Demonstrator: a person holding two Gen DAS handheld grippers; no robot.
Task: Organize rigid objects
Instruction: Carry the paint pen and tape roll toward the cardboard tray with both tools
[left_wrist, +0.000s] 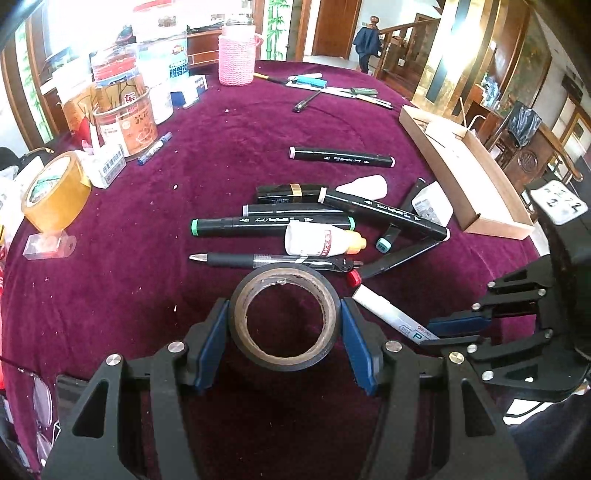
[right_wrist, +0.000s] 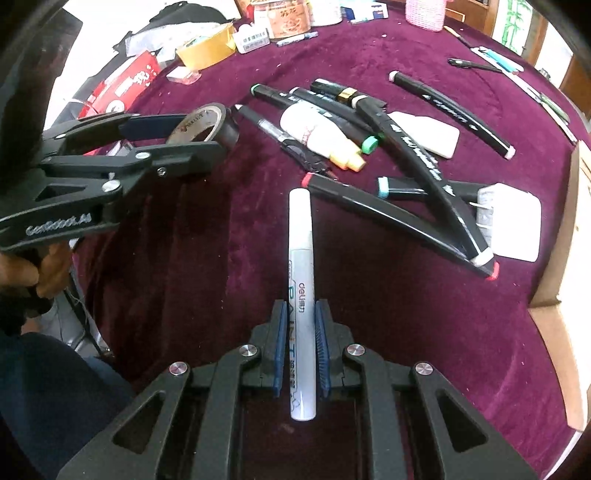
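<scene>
My left gripper (left_wrist: 283, 315) is shut on a black tape roll (left_wrist: 284, 319), its blue pads touching both sides; the roll also shows in the right wrist view (right_wrist: 207, 123), held above the cloth. My right gripper (right_wrist: 300, 310) is shut on a white paint marker (right_wrist: 301, 258) that points forward; the marker also shows in the left wrist view (left_wrist: 391, 314). Ahead lies a pile of black markers (left_wrist: 273, 225), a white glue bottle (left_wrist: 321, 242) with an orange cap and a black pen (left_wrist: 258, 260) on the purple cloth.
A cardboard box lid (left_wrist: 469, 184) lies at the right edge of the table. A brown tape roll (left_wrist: 55, 192), tins and jars (left_wrist: 125, 118) and a pink knitted cup (left_wrist: 236, 55) stand at the left and back. More pens (left_wrist: 332, 88) lie far back.
</scene>
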